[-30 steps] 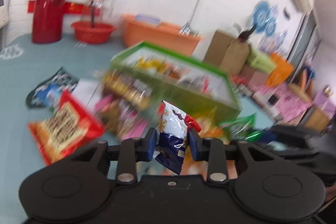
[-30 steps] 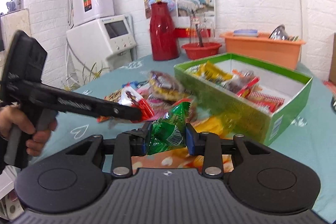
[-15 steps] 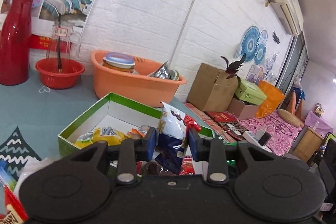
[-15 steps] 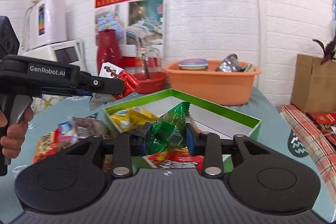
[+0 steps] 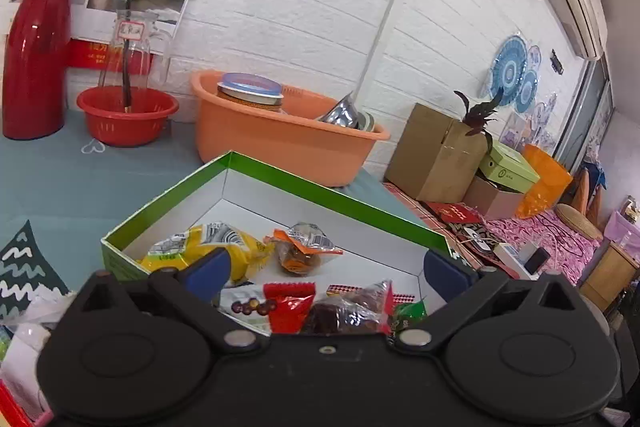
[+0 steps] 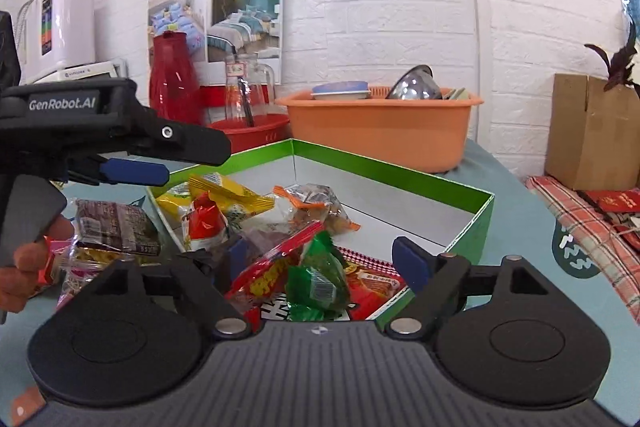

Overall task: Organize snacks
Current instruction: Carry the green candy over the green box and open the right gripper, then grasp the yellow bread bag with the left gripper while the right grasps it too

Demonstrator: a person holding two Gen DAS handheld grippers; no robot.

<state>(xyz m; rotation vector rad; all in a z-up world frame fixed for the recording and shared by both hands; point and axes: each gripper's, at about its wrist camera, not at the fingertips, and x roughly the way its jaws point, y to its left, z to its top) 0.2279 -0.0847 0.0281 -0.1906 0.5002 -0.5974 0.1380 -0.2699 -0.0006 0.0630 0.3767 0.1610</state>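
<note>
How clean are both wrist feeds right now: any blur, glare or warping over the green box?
Left wrist view: sharp, evenly lit; fisheye bows the white brick wall; green cardboard box crisp. Right wrist view: also sharp; green snack packet slightly soft up close, glare flecks on red foil packet.

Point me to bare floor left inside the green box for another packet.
Bare white floor lies along the green box's far and right walls, beyond the orange-topped packet. The near-left end is crowded: yellow packet, green packet, red ones.
</note>
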